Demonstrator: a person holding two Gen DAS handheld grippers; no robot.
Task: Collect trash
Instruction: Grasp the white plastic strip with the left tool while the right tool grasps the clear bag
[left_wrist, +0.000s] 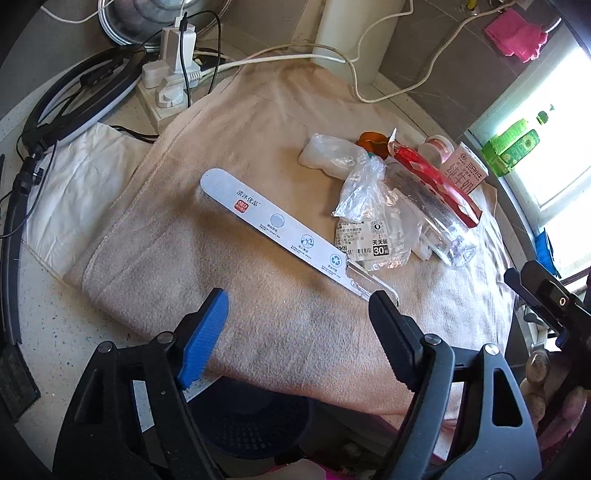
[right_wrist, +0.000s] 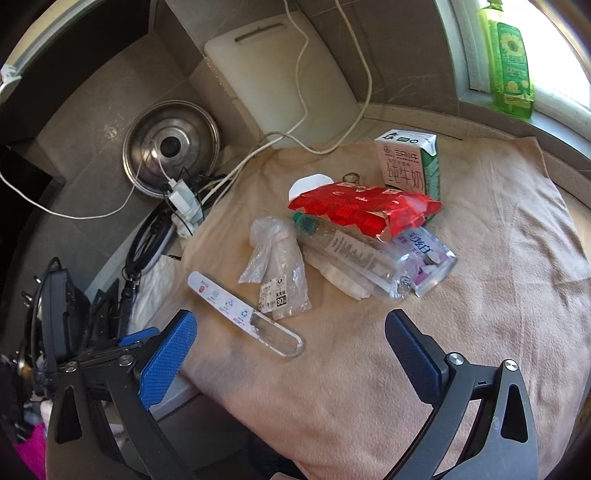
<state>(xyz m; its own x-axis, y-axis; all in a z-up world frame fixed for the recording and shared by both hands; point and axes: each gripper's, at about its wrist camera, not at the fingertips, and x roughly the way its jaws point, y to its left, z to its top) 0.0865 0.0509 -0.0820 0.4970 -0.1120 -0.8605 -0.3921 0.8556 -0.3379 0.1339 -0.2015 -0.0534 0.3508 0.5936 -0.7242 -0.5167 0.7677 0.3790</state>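
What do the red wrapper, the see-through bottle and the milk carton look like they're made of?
Red wrapper: seemingly foil-lined film, with a silvery torn edge. Bottle: clear, glossy plastic; you see through it. Milk carton: printed coated paperboard, with folded top seams.

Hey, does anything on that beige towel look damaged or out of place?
Yes. The red wrapper is torn open and lies across a clear plastic bottle tipped on its side. Crumpled plastic bags sit beside them. Only the milk carton stands upright. Nothing looks spilled on the towel.
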